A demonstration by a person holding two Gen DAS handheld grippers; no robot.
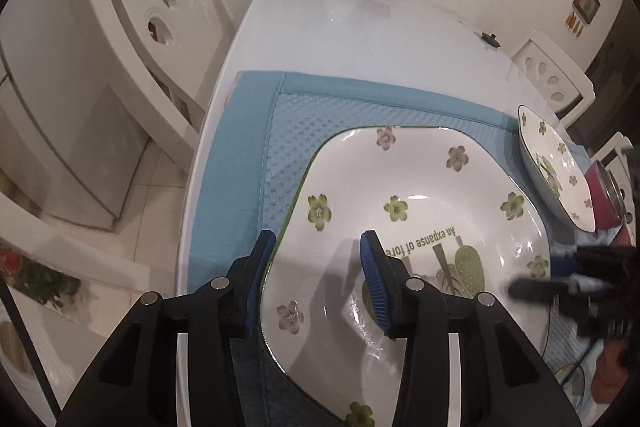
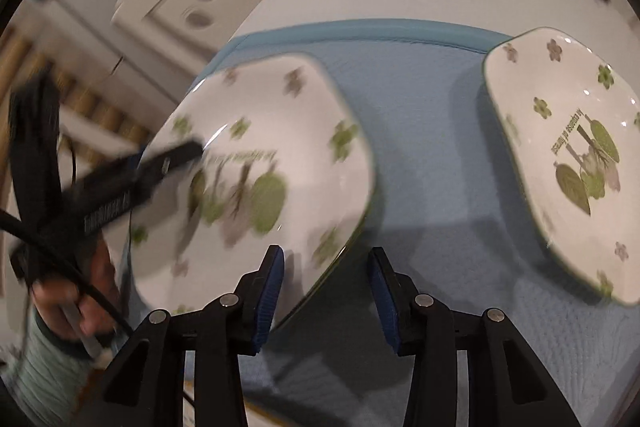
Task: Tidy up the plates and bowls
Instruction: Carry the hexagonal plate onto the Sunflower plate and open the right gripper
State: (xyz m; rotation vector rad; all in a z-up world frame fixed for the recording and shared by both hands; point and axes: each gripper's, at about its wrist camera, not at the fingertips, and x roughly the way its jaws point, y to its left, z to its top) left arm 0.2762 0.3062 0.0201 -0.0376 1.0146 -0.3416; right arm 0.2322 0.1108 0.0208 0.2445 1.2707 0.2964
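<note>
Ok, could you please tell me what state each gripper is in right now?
Left gripper: astride the near plate rim; grip cannot be told.
Right gripper: open, the near plate rim between its jaws, not pressed.

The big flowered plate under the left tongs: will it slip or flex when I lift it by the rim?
The plate looks like glazed ceramic, so probably stiff, not floppy. Its glossy highlights suggest a slippery rim. Being wide and gripped at one edge by the left tongs, it may tilt; likely fragile.
</note>
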